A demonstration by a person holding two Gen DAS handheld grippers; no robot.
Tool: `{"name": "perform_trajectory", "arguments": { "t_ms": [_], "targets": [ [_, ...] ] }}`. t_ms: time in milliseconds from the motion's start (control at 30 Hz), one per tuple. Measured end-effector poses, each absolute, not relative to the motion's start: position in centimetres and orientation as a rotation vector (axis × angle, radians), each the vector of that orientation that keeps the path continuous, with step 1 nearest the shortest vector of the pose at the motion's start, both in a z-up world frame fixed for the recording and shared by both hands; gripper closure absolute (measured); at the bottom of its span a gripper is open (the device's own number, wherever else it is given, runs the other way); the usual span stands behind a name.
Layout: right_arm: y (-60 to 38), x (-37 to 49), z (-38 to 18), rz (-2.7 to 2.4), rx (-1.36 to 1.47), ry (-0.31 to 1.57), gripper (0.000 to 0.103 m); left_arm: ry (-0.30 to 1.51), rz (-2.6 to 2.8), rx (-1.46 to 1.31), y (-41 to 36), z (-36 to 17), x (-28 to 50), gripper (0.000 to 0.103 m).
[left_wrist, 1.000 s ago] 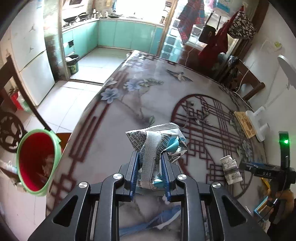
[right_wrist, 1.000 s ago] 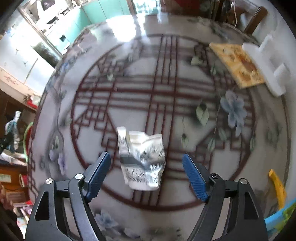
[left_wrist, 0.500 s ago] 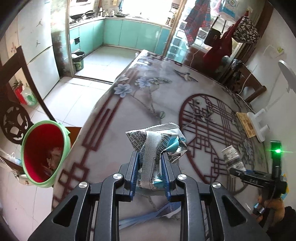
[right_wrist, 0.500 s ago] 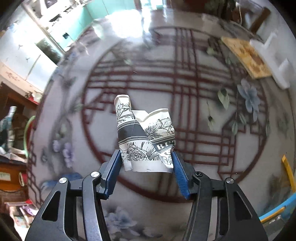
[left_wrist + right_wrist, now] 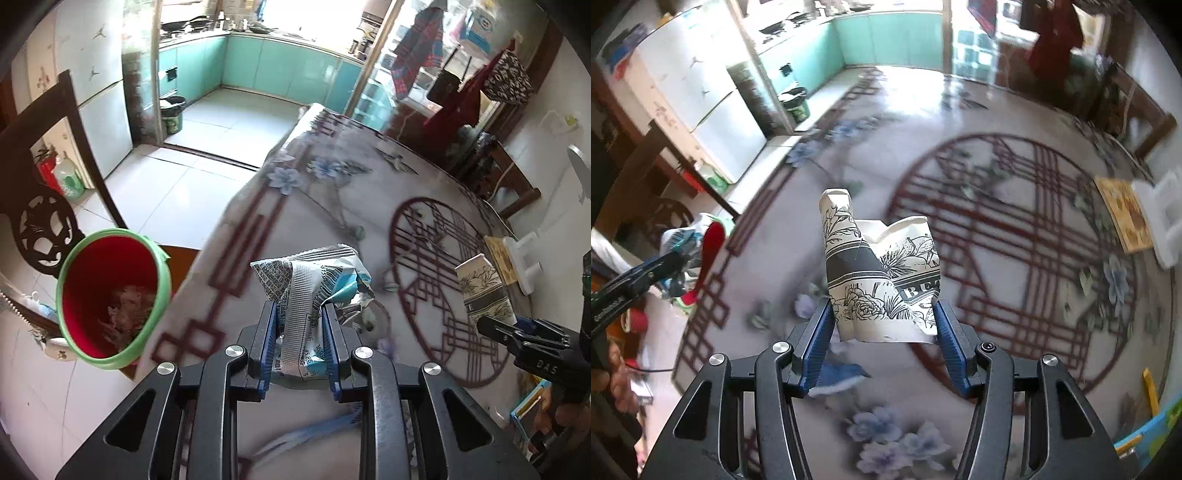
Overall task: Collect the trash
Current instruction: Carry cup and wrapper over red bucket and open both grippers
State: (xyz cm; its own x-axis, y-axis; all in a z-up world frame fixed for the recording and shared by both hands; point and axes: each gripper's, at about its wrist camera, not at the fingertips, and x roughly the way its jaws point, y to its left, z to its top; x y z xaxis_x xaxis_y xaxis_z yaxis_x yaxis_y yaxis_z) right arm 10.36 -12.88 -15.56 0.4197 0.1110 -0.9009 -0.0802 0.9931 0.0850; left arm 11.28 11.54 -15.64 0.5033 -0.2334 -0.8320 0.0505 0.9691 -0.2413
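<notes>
My left gripper (image 5: 298, 314) is shut on a crumpled silver and blue snack wrapper (image 5: 310, 288), held above the table's left edge. A red bin with a green rim (image 5: 110, 295) stands on the floor to its left, trash inside. My right gripper (image 5: 884, 317) is shut on a crushed white paper cup with black flower print (image 5: 879, 280), held above the table. The cup (image 5: 484, 291) and the right gripper (image 5: 517, 332) also show at the right of the left wrist view. The left gripper (image 5: 661, 266) with the wrapper (image 5: 679, 240) and the bin (image 5: 711, 243) show at the left of the right wrist view.
The table (image 5: 332, 192) has a marbled floral cover with a red lattice circle (image 5: 1015, 229). A wooden block (image 5: 1123, 210) and a white plastic piece (image 5: 1163, 218) lie at its far right. A dark wooden chair (image 5: 44, 206) stands by the bin. The kitchen floor (image 5: 229, 118) lies beyond.
My right gripper closed on the paper cup and lifted it off the table. Both grippers have swung left toward the bin, which now sits closer in the left wrist view.
</notes>
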Motion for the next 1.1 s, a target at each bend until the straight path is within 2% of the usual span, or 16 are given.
{"name": "perform_trajectory", "arguments": {
  "t_ms": [1100],
  "targets": [
    [7.4, 14.4, -15.1, 0.368, -0.120, 1.122, 0.049, 1.047, 0.075, -0.322, 32.6, -19.1, 12.0, 0.082]
  ]
}}
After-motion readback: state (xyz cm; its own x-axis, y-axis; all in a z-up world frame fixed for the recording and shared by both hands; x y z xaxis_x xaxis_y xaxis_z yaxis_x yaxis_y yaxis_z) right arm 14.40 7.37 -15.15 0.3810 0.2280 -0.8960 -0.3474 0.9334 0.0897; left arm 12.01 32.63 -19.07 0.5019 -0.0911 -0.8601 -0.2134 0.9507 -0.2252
